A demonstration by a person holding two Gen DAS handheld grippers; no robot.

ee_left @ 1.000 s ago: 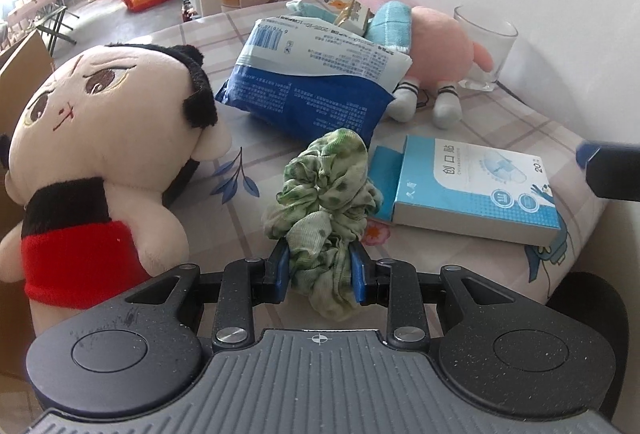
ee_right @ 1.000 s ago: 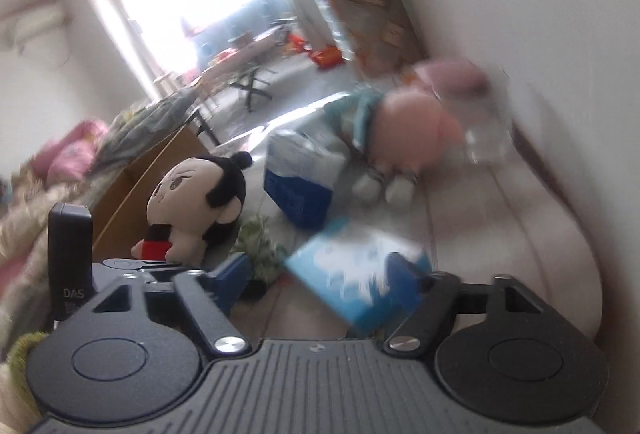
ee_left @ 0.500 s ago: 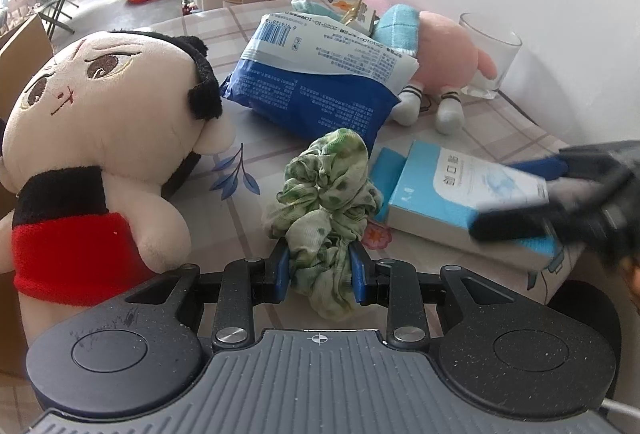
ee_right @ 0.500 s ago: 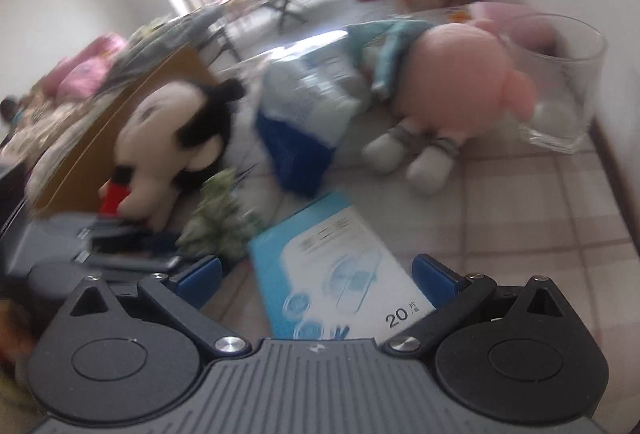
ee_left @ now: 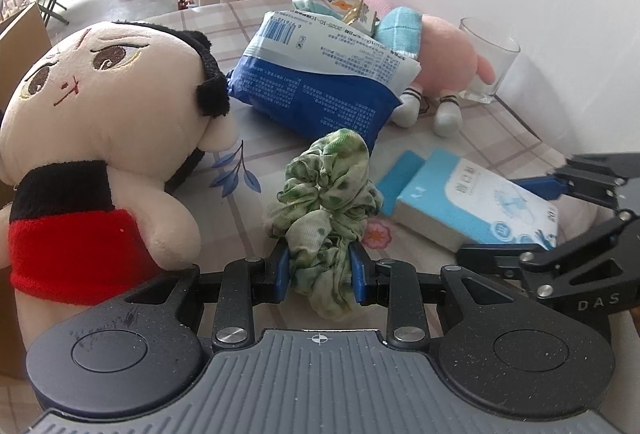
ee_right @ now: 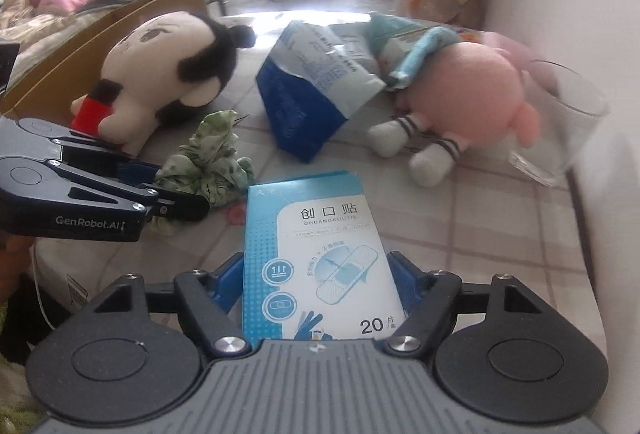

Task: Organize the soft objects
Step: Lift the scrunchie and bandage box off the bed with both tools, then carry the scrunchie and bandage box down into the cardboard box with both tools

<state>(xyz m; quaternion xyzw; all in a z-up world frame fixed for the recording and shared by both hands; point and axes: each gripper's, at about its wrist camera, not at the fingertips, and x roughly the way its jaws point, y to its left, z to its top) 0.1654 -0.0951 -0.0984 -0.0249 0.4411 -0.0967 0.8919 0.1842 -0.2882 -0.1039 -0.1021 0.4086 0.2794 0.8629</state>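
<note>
Risk, as judged: the right tongs (ee_right: 318, 284) straddle the flat blue-and-white cardboard box of plasters (ee_right: 316, 266), a stiff item among soft goods. If the pads bear on one long edge only, the box could pivot or slide on the checked cloth of the desk (ee_right: 480, 226). The clear drinking glass (ee_right: 560, 122) stands near the wall at the right and could be knocked by a wide swing. The dangling tail of the green spotted fabric scrunchie (ee_left: 326, 202) could snag on the box if carried across it.

Left tongs (ee_left: 318, 270): drawn narrow, blue pads pinching the scrunchie at its lower folds; most of it bunches beyond the tips, just above the desk, between the cream plush doll with black hair and red top (ee_left: 96, 138) and the box.

Right tongs: jaws have just been closing, with the box between them. They stand fairly wide, set close against both long edges; firm contact cannot be confirmed.
</note>
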